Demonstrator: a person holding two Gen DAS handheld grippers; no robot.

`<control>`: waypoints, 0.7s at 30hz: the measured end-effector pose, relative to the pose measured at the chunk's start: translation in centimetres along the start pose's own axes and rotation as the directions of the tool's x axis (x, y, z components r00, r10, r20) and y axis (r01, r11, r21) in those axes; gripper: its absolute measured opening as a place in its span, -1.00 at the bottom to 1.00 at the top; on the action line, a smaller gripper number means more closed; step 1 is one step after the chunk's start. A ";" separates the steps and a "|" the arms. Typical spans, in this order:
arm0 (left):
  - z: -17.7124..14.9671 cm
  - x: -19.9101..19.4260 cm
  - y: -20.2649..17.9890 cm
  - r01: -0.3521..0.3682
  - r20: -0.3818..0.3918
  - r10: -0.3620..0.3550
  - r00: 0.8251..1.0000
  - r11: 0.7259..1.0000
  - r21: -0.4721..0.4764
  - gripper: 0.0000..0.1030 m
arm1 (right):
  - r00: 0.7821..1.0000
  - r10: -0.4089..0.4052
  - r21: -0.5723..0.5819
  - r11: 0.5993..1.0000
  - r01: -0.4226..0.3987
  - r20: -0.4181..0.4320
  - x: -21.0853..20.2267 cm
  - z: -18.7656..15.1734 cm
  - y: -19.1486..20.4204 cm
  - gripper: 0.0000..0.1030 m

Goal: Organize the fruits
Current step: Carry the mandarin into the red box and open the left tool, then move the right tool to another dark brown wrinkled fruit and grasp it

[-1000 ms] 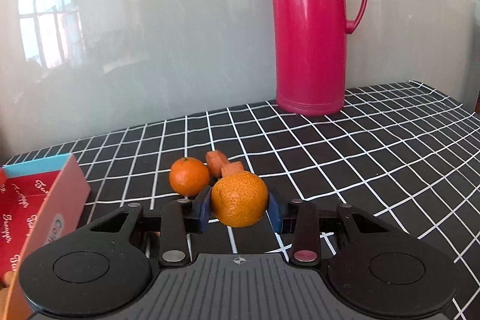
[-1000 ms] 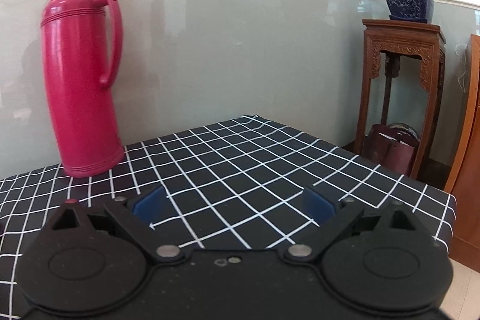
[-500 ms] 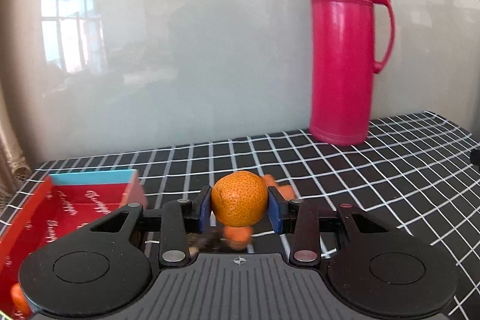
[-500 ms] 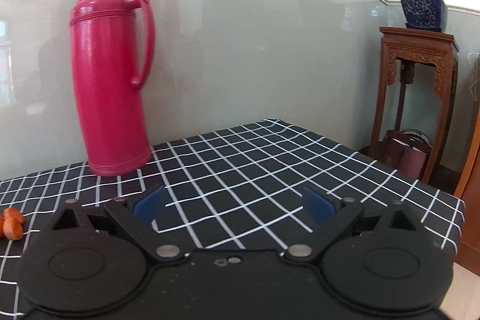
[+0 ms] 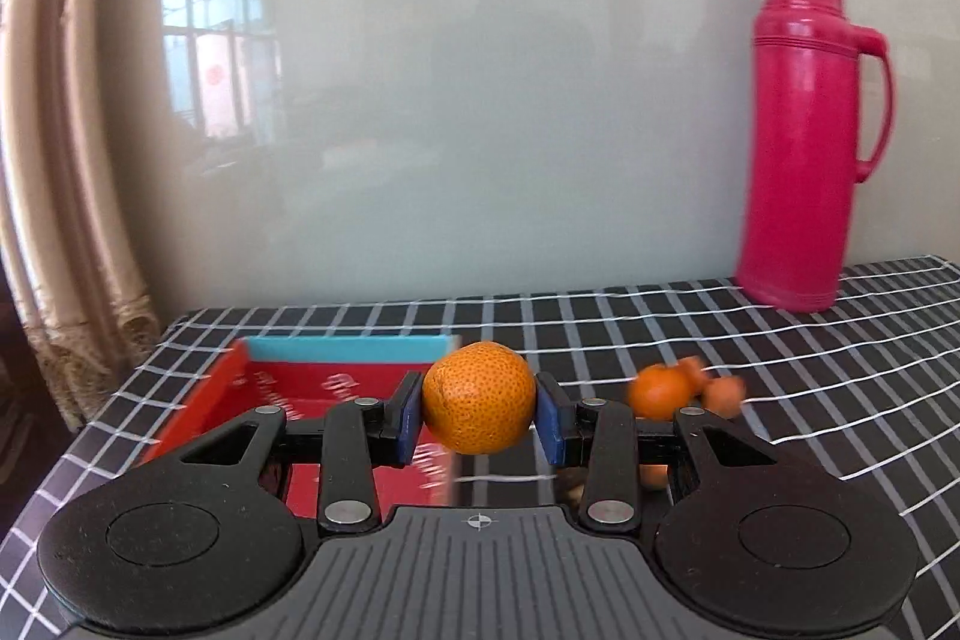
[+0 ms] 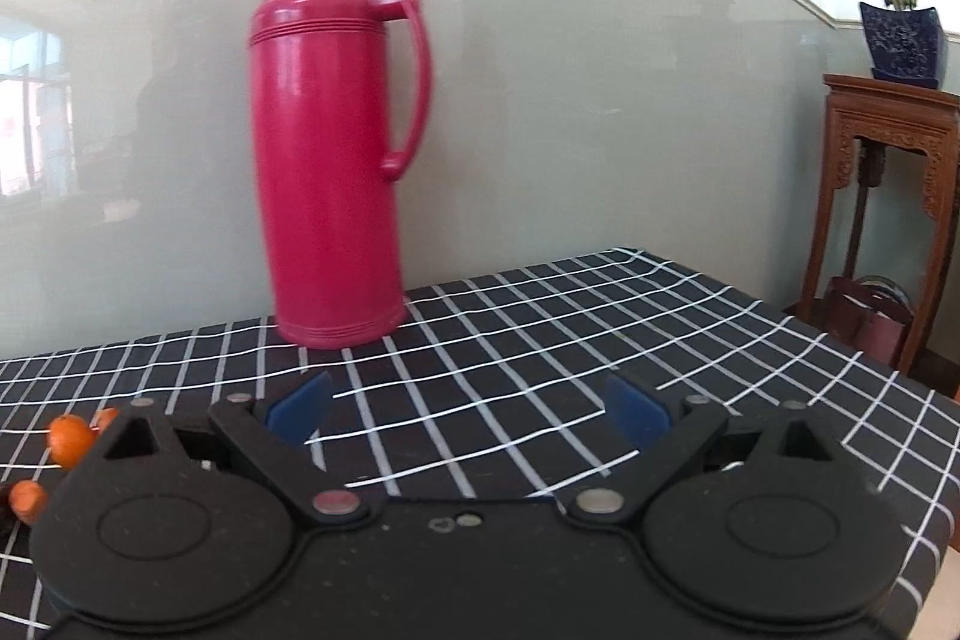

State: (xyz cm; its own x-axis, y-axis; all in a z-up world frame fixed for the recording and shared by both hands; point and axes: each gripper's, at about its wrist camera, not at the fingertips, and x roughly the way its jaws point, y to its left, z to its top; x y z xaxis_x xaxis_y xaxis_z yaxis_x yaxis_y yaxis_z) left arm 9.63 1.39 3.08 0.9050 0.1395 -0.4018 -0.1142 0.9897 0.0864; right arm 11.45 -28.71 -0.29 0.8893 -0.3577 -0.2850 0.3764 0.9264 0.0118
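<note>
Left claw [image 5: 479, 421] is clamped on a mandarin [image 5: 479, 397], blue pads pressed on both sides, fruit held clear of the surface [image 5: 810, 400]. Right claw [image 6: 465, 409] is spread wide with nothing between its pads, hovering over bare checked cloth near the red thermos [image 6: 336, 142].

Key relation: the red box [image 5: 312, 394] with the teal far wall sits just ahead of the left claw and to its left. The held mandarin lines up roughly over the box's near right corner, not over the middle. Judging by that, the drop needs a short shift left and forward so the fruit clears the box wall before release. Mandarin is round, so grip axis doesn't matter.

Remaining loose fruit [image 5: 660, 391]: one more mandarin plus a few small orange pieces, blurred, lying on the surface to the right of the left claw. From the right claw's view they're far left [image 6: 71, 439]. Left claw looks nearer to them; right one is well apart.
</note>
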 end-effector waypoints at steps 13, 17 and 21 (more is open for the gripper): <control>-2.7 1.9 9.5 -0.157 -0.090 0.149 0.985 0.984 -0.089 -0.25 | 0.996 0.087 -0.054 0.995 -0.087 -0.001 -1.2 -0.4 5.8 0.90; -3.2 2.1 10.4 -0.177 -0.112 0.167 0.980 0.981 -0.083 -0.24 | 0.995 0.095 -0.056 0.994 -0.095 0.000 -1.3 -0.3 6.6 0.90; -3.4 2.1 10.8 -0.184 -0.110 0.174 0.979 0.979 -0.086 0.18 | 0.995 0.103 -0.071 0.992 -0.103 0.000 -1.5 -0.5 7.3 0.90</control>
State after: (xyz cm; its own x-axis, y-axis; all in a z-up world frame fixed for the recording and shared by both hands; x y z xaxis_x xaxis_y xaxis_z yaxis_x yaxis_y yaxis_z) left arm 8.90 12.43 0.09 0.8205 0.3123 -0.4789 -0.3134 0.9462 0.0803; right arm 12.73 -21.38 -0.22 0.9234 -0.2602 -0.2823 0.2636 0.9643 -0.0268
